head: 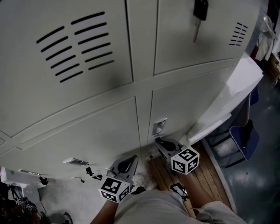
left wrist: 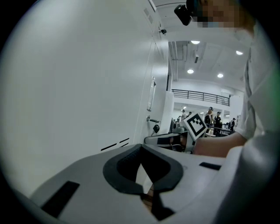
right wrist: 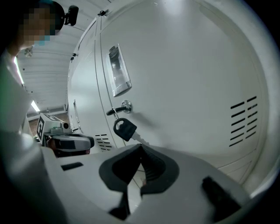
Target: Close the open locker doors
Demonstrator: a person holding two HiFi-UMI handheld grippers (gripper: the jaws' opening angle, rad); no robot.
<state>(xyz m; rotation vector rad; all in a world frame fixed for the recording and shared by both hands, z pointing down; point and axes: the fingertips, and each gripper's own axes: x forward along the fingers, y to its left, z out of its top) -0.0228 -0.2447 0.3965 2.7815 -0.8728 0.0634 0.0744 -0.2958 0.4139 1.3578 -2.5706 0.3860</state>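
Observation:
A bank of grey locker doors [head: 109,131] fills the head view. A black-headed key [head: 200,11] hangs from a lock on the upper right door. At the right, a pale panel [head: 236,87] stands out from the bank, perhaps an open door. My left gripper [head: 130,161] and right gripper [head: 159,142] are low, close to the lower doors, both shut on nothing. In the right gripper view a key [right wrist: 125,129] dangles from a lock [right wrist: 125,106] just beyond my right gripper [right wrist: 141,146], below a recessed handle [right wrist: 118,70]. My left gripper [left wrist: 141,147] faces along a plain door [left wrist: 74,87].
A strip of wooden floor [head: 208,173] runs under the lockers at the right. A blue chair [head: 246,136] stands on the grey floor beyond it. Cables and gear [head: 19,203] lie at the lower left. Several people [left wrist: 213,119] stand far off in the hall.

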